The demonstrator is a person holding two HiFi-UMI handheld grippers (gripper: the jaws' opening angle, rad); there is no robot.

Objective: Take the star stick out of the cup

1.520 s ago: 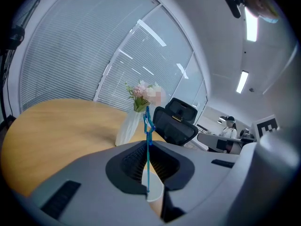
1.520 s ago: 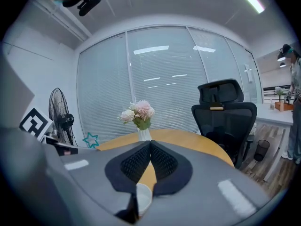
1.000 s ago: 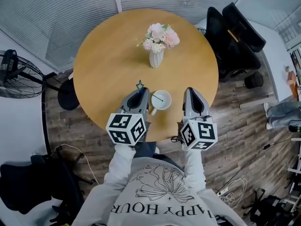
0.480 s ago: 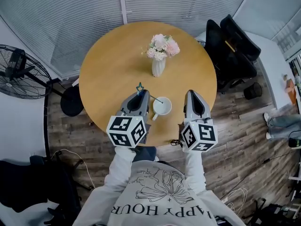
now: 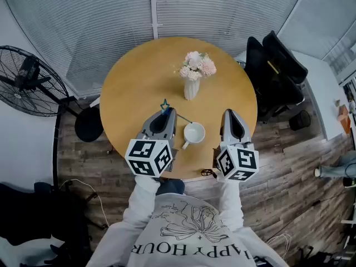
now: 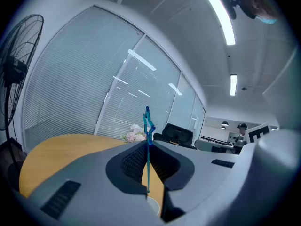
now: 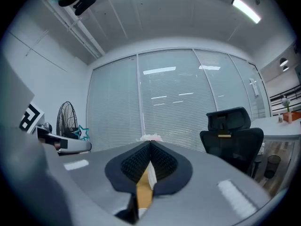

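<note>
**Item:** star stick (image 6: pixel 148 126), a thin blue rod topped with an outline star.

**Location:** upright between the jaws of the left gripper (image 5: pixel 167 112), over the near part of the round wooden table (image 5: pixel 133 82) and just left of the white cup (image 5: pixel 194 133). Its lower end hangs near the cup's rim; I cannot tell whether it is fully clear.

**Left gripper:** clenched on the rod about mid-length, star above the pads.

**Right gripper** (image 5: pixel 232 114)**:** jaws together, empty, just right of the cup.

**Also present:** vase of pink flowers (image 5: pixel 192 81), beyond the cup.

**Handling (judged):** very light and slender, probably plastic, slightly flexible and smooth enough to slip. The star's points look fragile. The best hold is the plain shaft below the star, pinched gently.
</note>
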